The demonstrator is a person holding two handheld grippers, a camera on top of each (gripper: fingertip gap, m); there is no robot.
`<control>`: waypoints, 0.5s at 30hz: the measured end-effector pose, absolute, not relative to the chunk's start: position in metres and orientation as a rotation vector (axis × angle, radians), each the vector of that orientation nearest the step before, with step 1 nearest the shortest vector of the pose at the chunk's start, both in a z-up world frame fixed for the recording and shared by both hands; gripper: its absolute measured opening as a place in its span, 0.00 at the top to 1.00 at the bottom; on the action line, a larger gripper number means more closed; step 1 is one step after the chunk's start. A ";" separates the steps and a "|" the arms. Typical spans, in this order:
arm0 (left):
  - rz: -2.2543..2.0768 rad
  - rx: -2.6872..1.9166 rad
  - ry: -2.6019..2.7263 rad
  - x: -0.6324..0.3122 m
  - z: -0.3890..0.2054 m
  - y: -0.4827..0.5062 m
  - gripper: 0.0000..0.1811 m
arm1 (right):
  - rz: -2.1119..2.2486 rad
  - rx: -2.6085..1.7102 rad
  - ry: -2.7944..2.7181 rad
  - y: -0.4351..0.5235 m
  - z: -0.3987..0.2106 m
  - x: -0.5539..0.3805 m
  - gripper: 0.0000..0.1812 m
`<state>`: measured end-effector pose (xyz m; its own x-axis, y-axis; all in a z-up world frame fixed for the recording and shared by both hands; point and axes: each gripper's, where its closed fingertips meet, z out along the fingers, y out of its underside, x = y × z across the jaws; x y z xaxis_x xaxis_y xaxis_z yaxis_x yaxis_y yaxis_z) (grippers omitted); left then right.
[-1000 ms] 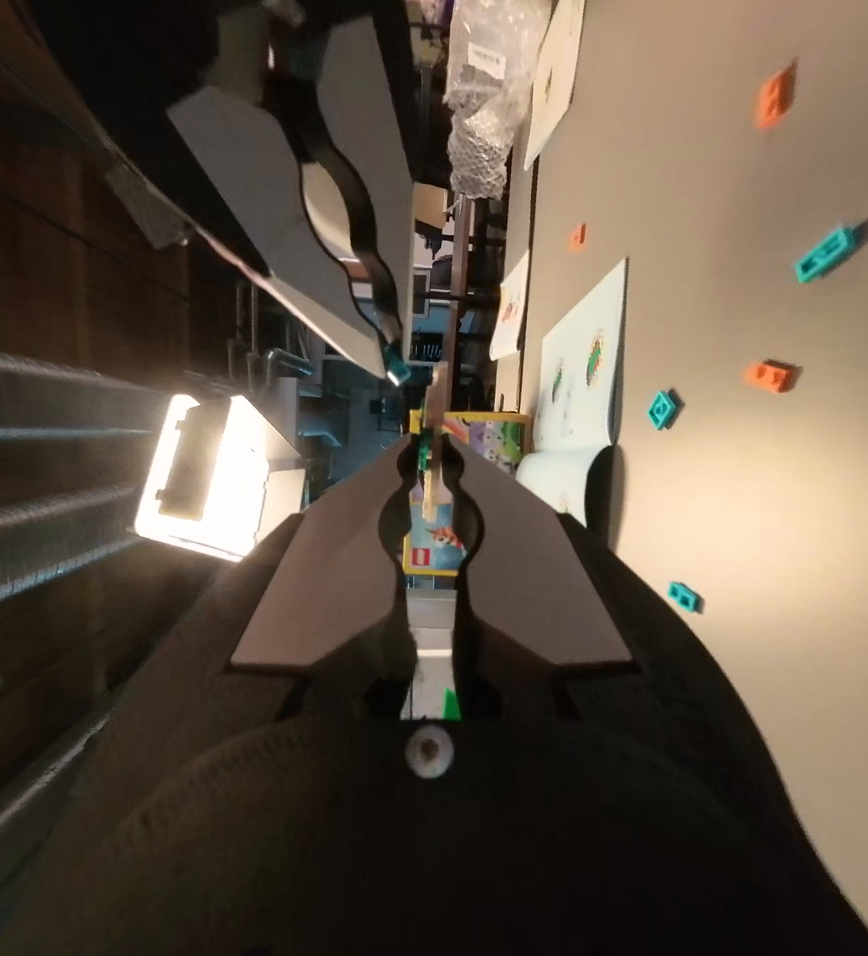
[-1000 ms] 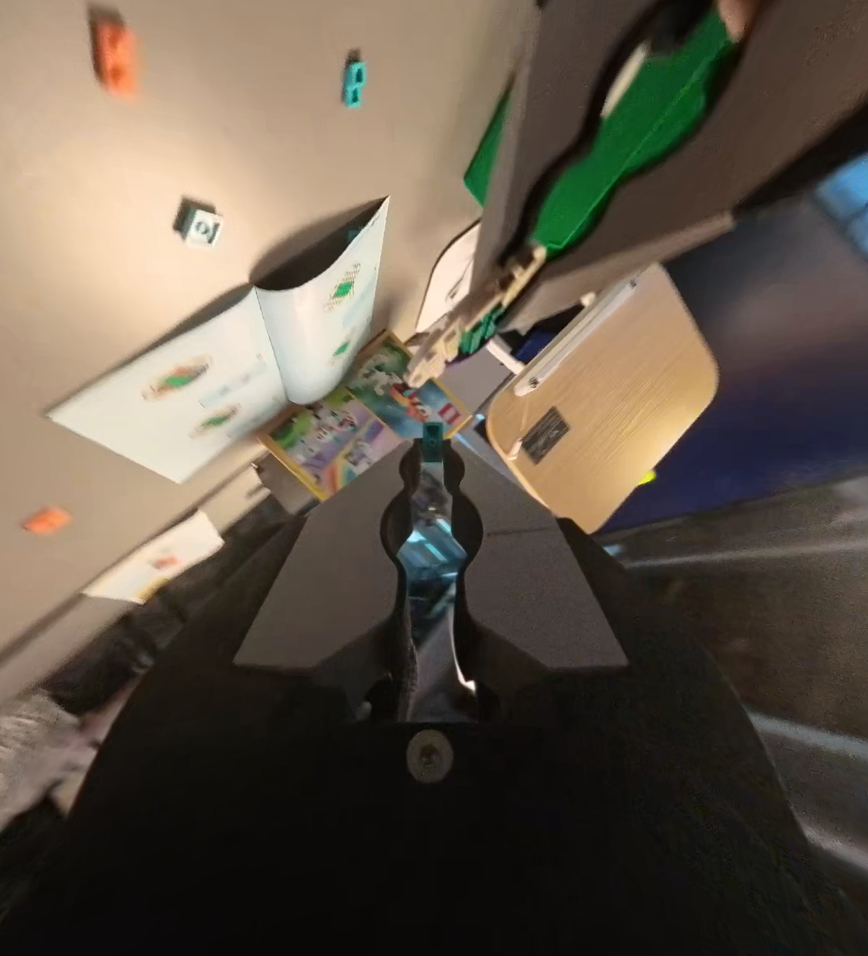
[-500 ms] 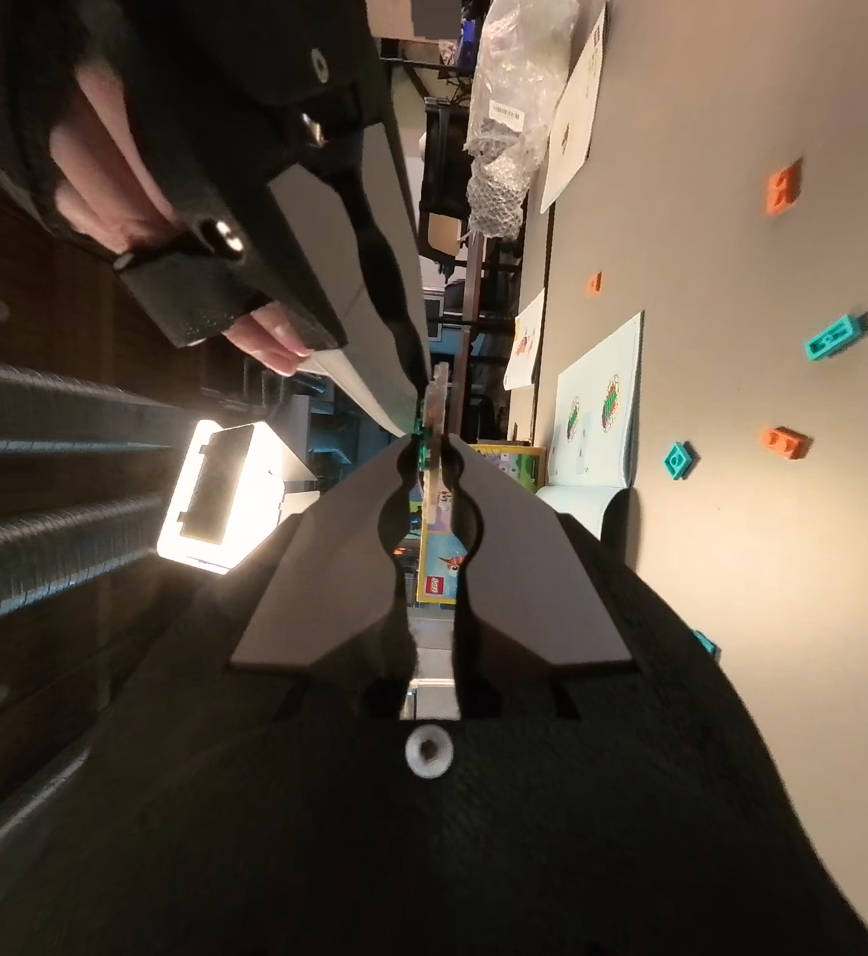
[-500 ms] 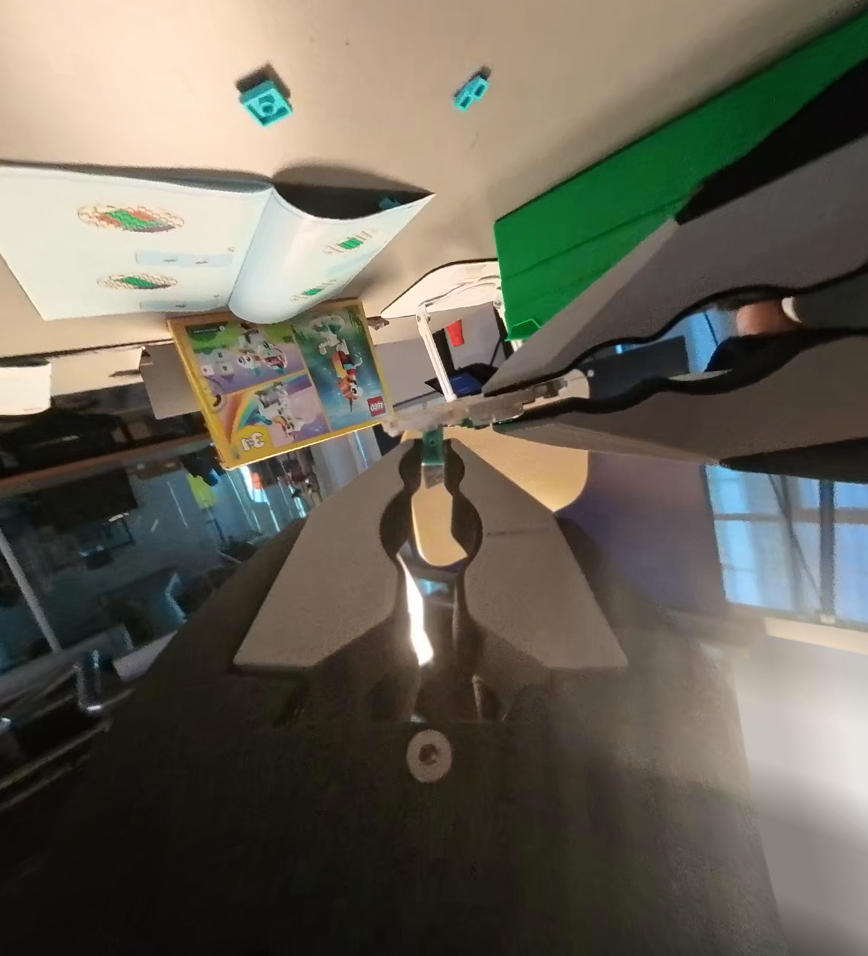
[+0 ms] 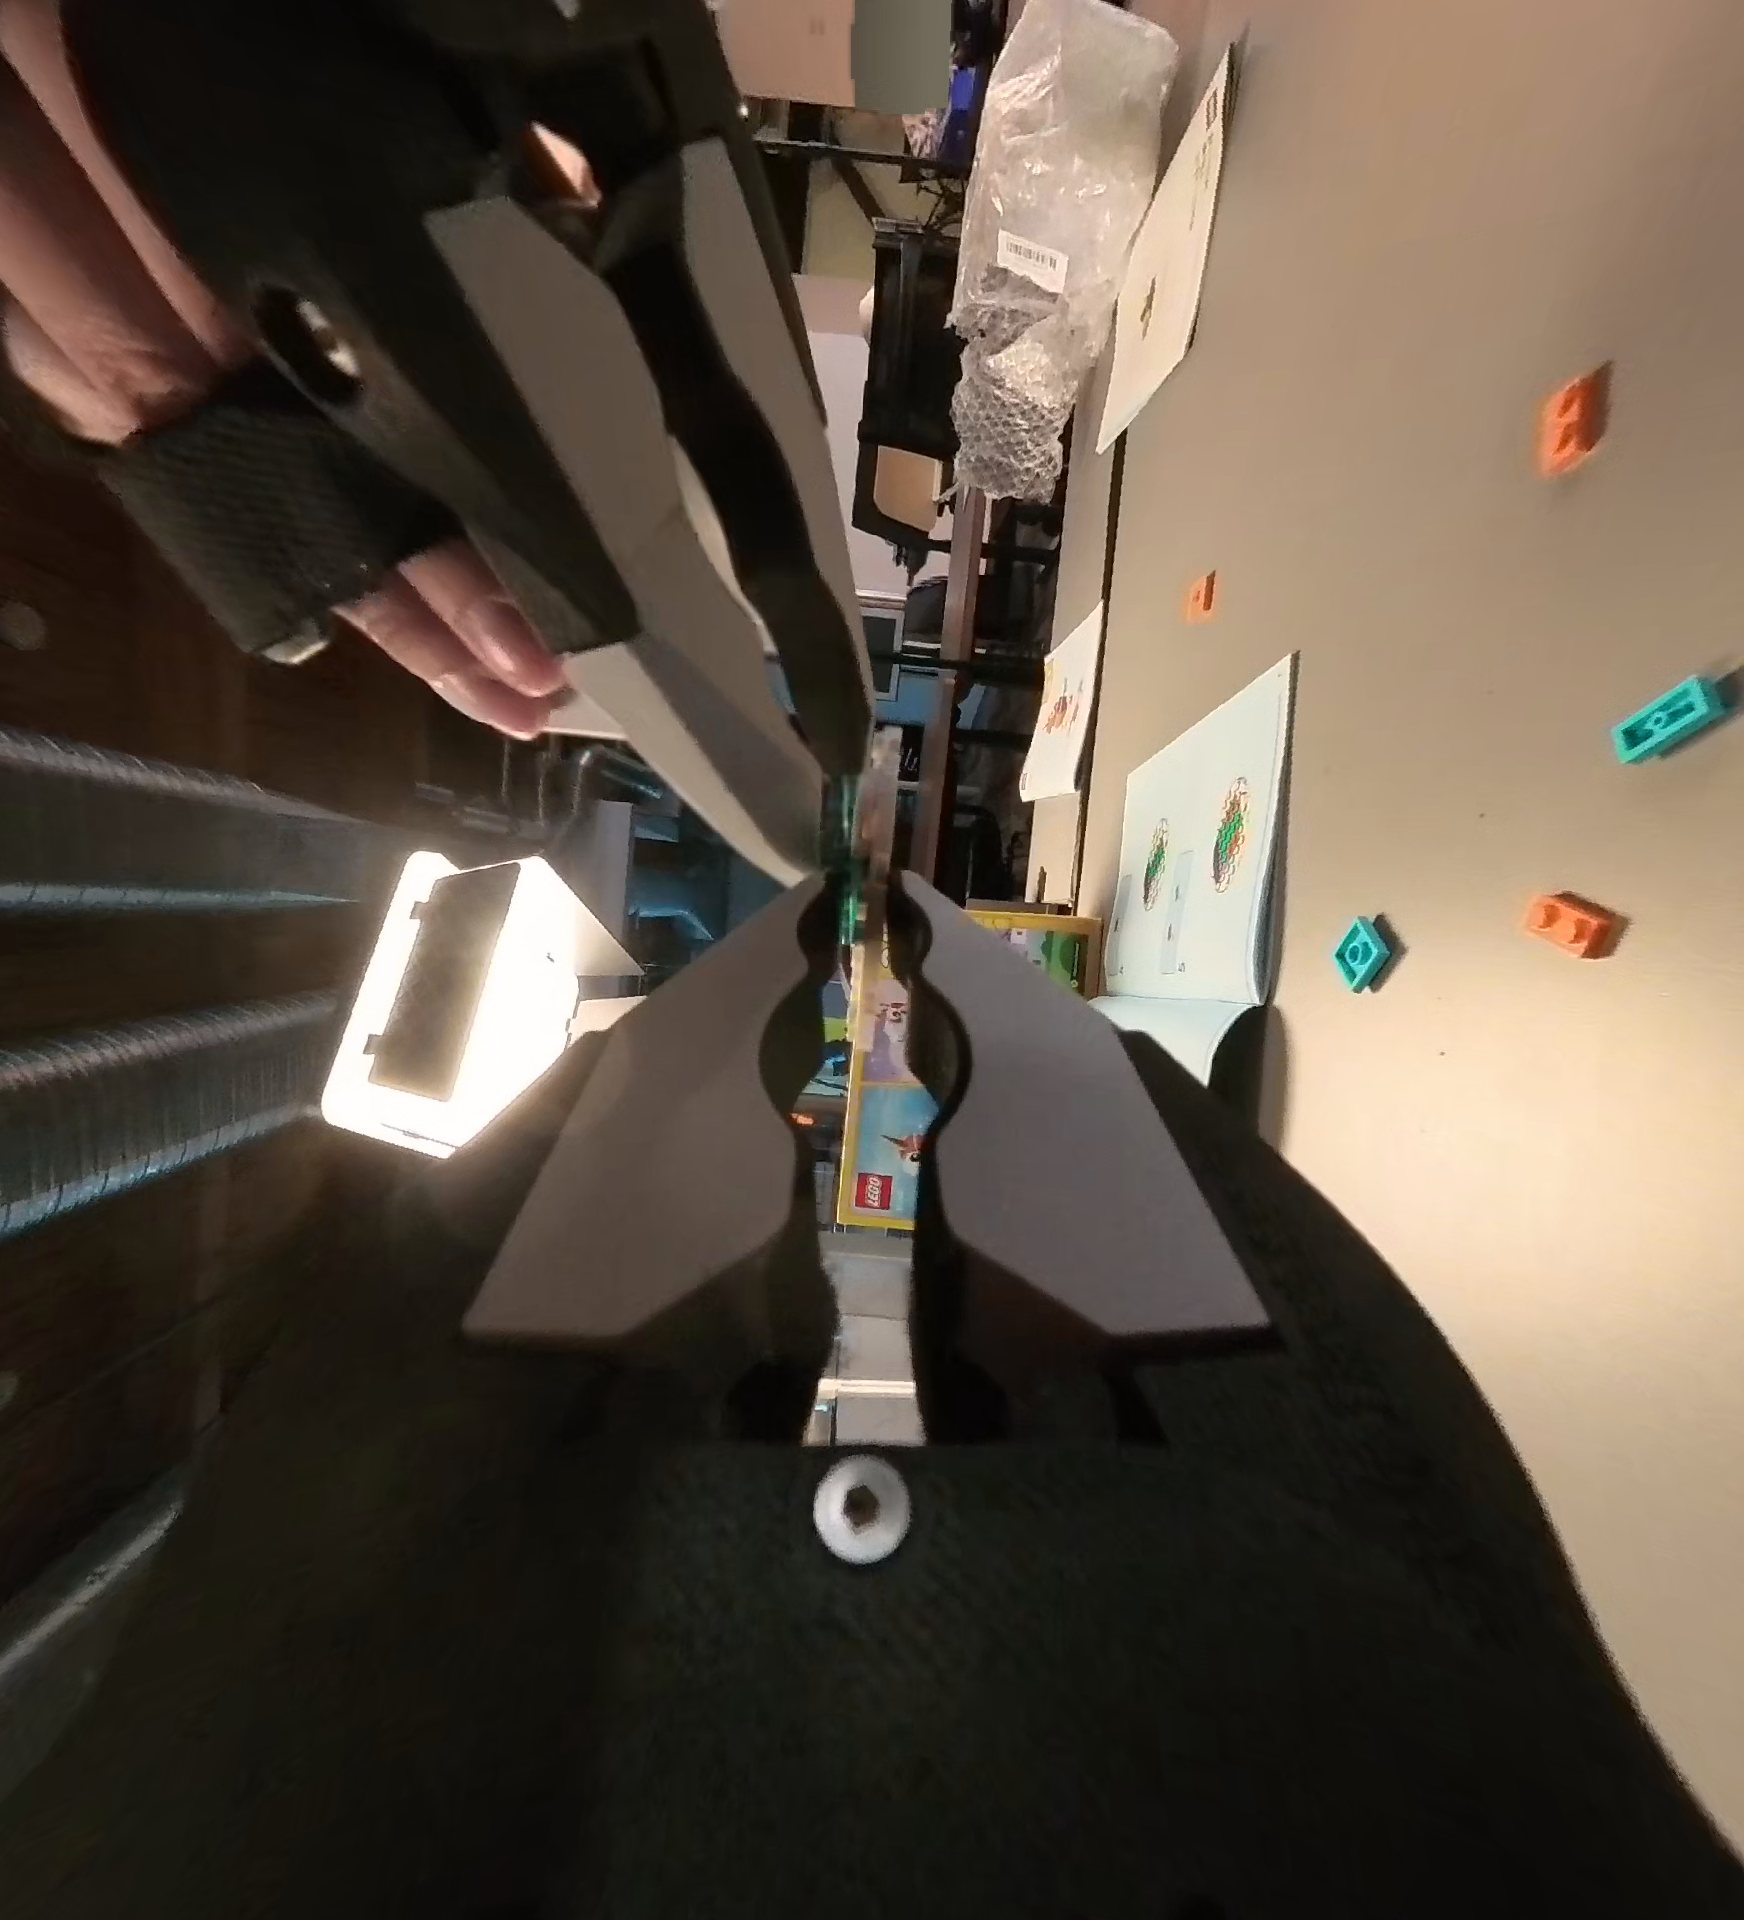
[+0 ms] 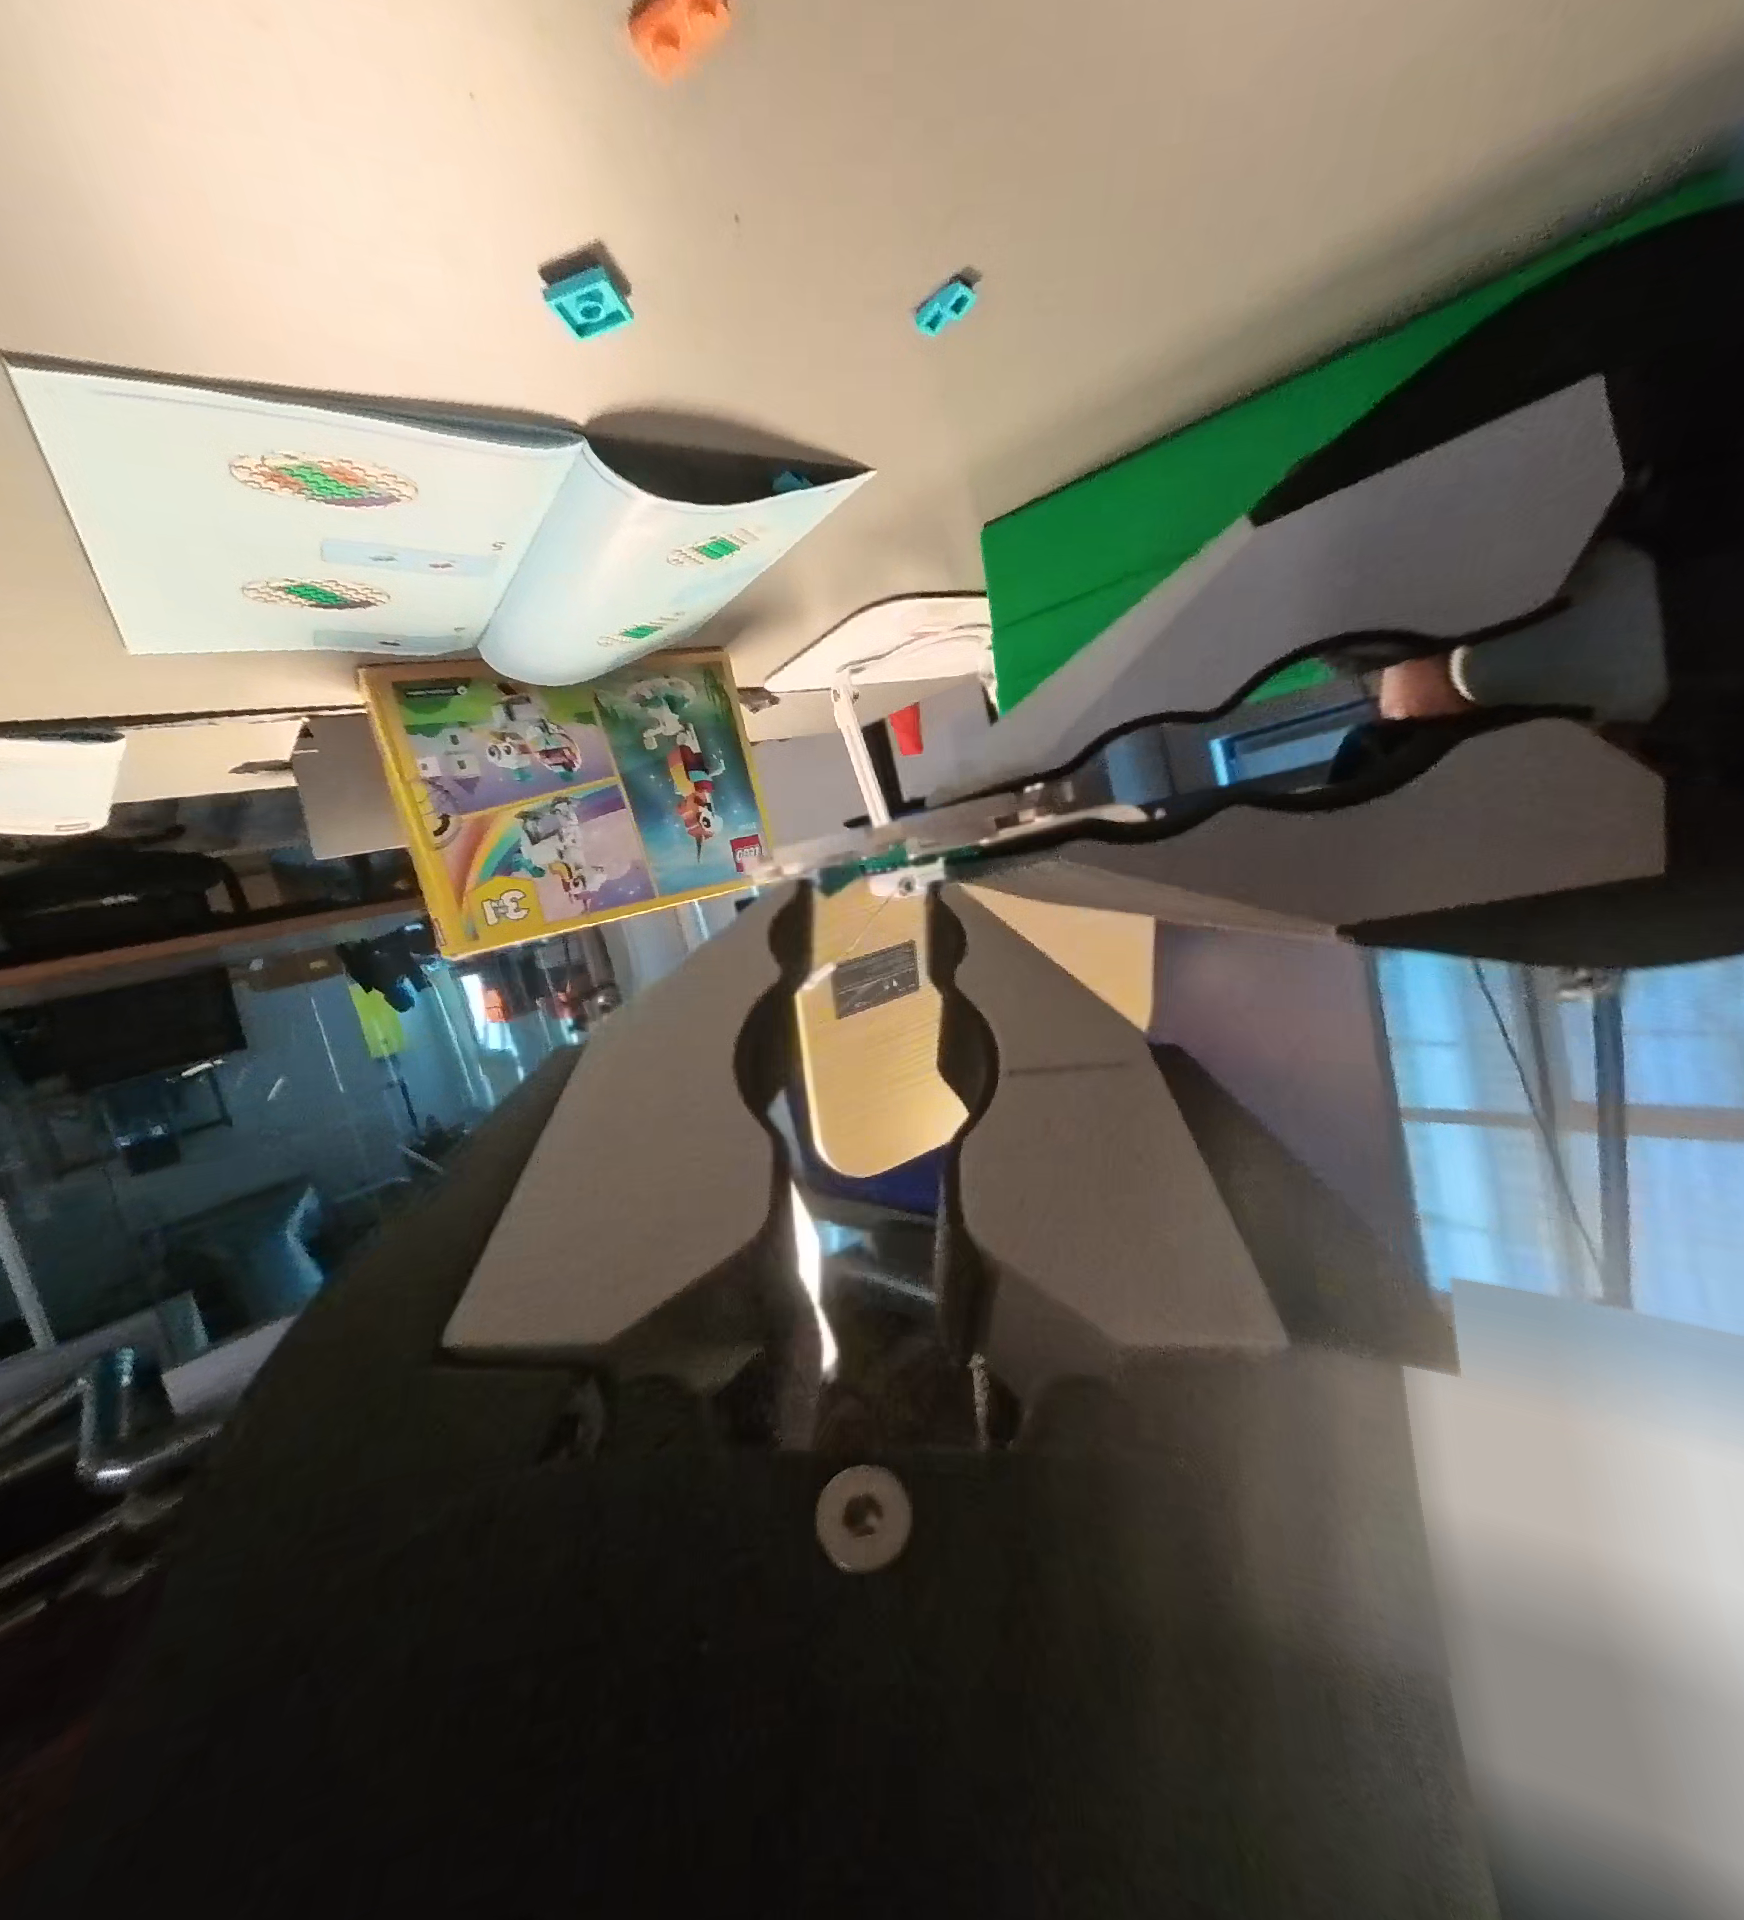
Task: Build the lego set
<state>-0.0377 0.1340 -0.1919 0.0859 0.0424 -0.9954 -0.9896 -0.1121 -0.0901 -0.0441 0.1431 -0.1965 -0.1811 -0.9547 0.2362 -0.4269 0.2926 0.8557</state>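
Observation:
My left gripper is shut on a thin tan and green plate assembly, held edge-on in the air beside the table. In the right wrist view the same assembly juts from the left gripper, which comes in from the right. My right gripper has its tips right at the assembly's free end, and its jaws stand a little apart. A small teal piece sits against the assembly's edge between them. In the left wrist view the right gripper reaches in from the upper left, with a hand behind it.
The tan table holds an open instruction booklet, a yellow set box, a green baseplate, and loose teal and orange pieces. A plastic bag lies at the far end.
The right gripper swung in and brought the teal piece to the tip of the assembly held by the left gripper. Its jaws now stand wider than before. The left gripper stayed shut.

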 end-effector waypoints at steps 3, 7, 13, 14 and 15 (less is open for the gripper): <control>1.241 -1.296 1.045 -0.038 -0.191 0.133 0.96 | -0.784 1.143 -1.815 0.145 -0.190 -0.043 0.84; 1.231 -1.298 1.025 -0.041 -0.192 0.133 0.96 | -0.639 0.808 -1.977 0.161 -0.177 -0.043 0.83; 1.184 -1.272 0.988 -0.039 -0.186 0.132 0.97 | 0.647 -0.442 -2.490 0.142 -0.174 -0.020 0.87; 1.177 -1.261 0.984 -0.037 -0.184 0.131 0.96 | 0.879 -0.607 -2.484 0.135 -0.167 -0.018 0.87; 1.167 -1.249 0.982 -0.035 -0.182 0.131 0.97 | 1.010 -0.718 -2.462 0.134 -0.163 -0.019 0.87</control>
